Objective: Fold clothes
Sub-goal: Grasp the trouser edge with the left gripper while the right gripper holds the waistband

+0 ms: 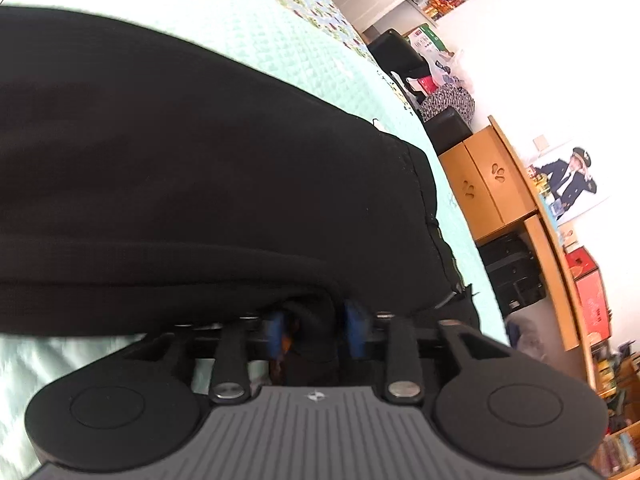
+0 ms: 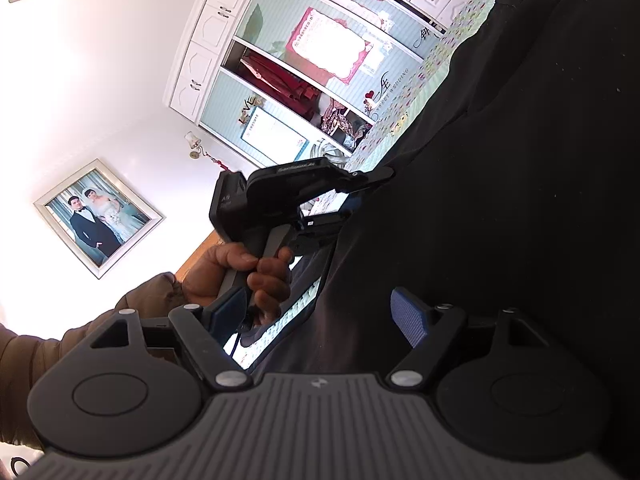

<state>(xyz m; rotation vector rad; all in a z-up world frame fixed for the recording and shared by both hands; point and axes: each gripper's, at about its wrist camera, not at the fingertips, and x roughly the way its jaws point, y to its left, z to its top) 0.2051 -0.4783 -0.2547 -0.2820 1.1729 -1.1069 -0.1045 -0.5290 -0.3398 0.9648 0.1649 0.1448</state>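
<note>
A black garment (image 1: 180,160) is lying spread over a mint-green quilted bedspread (image 1: 280,40), taking up most of the left wrist view. Its rounded near edge is hanging just above the left tool (image 1: 314,326). A bunched fold of the black cloth is sitting between that tool's two blue pads (image 1: 354,328), which are standing partly apart. Whether they are actually pinching the fold cannot be told, since the cloth is shadowing the gap.

In the right wrist view, a hand (image 2: 244,276) coming out of a brown sleeve (image 2: 80,336) is gripping the left tool's handle, and the tool's tip is reaching into the edge of the garment.

The right tool (image 2: 318,312) is holding its jaws wide apart, clamping nothing. One of its blue fingers (image 2: 410,318) is showing against the dark cloth on the right. The other is standing out to the left, near the hand.

Far to the right of the bed, a wooden cabinet (image 1: 488,184) is standing against the wall. Beyond the bed in the right wrist view, a white wardrobe (image 2: 280,80) with pale blue doors is filling the far wall. A framed photograph (image 2: 98,218) is hanging to its left.
</note>
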